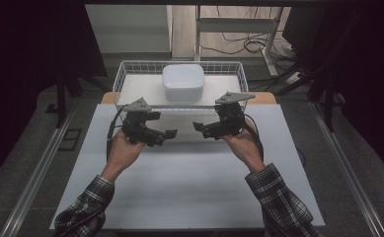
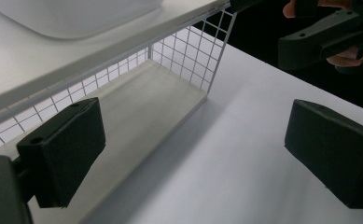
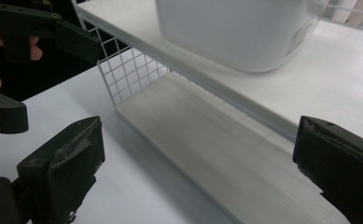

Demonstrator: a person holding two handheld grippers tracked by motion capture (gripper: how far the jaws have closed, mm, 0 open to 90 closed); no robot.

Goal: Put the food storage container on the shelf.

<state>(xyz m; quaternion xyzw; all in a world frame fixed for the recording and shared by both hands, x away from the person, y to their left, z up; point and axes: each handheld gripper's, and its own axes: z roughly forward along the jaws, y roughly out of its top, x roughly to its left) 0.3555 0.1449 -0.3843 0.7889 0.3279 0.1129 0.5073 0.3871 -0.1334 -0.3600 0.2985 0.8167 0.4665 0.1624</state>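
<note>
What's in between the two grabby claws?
Nothing: in the high view the left gripper and right gripper face each other with just bare white table showing between them. The white box sits farther back.

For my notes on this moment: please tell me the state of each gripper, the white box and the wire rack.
left gripper: open, holds nothing
right gripper: open, holds nothing
white box: lid on, upright on the rack's top shelf
wire rack: standing on the table, lower shelf bare
</note>
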